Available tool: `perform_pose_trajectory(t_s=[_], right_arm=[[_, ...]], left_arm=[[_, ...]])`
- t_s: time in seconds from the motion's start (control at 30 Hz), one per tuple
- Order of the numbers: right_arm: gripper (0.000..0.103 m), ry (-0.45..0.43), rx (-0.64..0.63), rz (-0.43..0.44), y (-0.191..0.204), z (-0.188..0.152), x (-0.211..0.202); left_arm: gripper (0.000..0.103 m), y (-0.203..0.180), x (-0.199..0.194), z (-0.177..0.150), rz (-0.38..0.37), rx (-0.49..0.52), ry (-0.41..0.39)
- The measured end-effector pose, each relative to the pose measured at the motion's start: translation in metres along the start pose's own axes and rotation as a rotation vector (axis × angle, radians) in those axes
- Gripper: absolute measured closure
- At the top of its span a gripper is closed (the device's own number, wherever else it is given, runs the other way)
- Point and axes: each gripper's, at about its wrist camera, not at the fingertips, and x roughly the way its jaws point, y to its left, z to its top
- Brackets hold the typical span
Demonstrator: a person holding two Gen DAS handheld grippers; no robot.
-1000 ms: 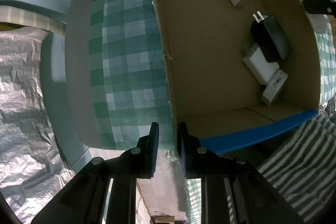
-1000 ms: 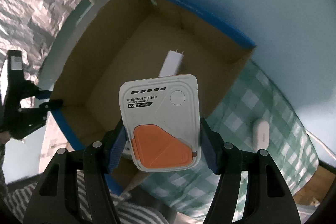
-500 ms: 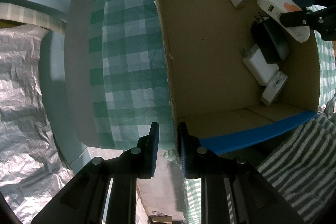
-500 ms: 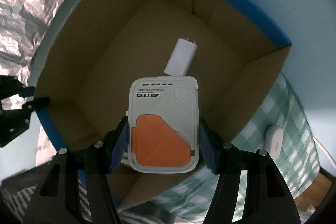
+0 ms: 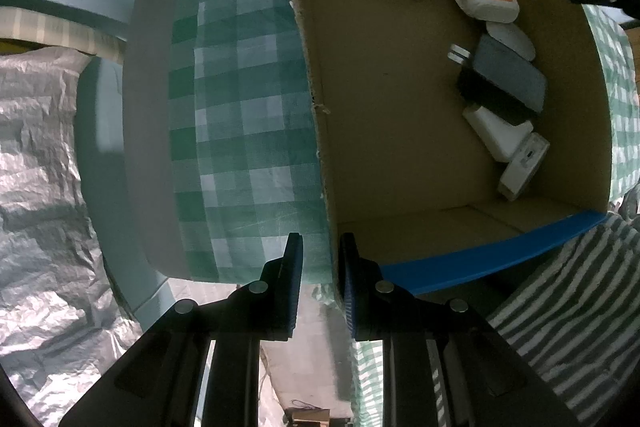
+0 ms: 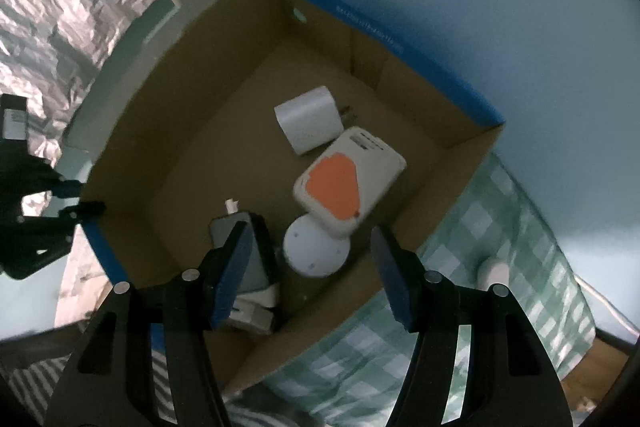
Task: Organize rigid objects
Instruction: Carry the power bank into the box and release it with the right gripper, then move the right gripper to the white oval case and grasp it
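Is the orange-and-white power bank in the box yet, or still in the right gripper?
In the box. The power bank lies free on the cardboard box floor, leaning on a round white puck; the right gripper is open and empty.

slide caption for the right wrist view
Open right gripper above a cardboard box holding the orange-and-white power bank and chargers.
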Motion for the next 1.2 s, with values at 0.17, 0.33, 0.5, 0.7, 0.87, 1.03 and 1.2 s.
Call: perform_pose_trajectory(t_s=[0.17, 0.33, 0.5, 0.7, 0.87, 1.03, 1.2], right_arm=[[0.04, -0.023, -0.009, -0.023, -0.009, -0.01, -0.019], [0.04, -0.046, 0.015, -0.022, -0.021, -0.018, -0.032], [0.04, -0.045, 0.065, -0.037, -0.054, -0.032, -0.04], [0.04, -0.01, 0.126, -0.059, -0.097, -0.044, -0.034], [0.04, 0.037, 0.169, -0.072, -0.137, -0.057, -0.016], [0.04, 0.068, 0.189, -0.074, -0.163, -0.068, 0.01], [0.04, 0.092, 0.18, -0.066, -0.176, -0.076, 0.037]], left_arm=[[0.085, -0.002, -0.001, 0.001, 0.005, 0.001, 0.003], [0.085, -0.003, -0.003, 0.0, 0.01, 0.002, 0.004], [0.085, -0.004, -0.004, 0.0, 0.017, 0.003, 0.005], [0.085, -0.005, -0.005, 0.001, 0.021, 0.002, 0.008], [0.085, -0.006, -0.005, 0.001, 0.024, -0.001, 0.009], [0.085, -0.005, -0.005, 0.001, 0.025, -0.013, 0.012], [0.085, -0.004, -0.005, 0.0, 0.027, -0.023, 0.013]])
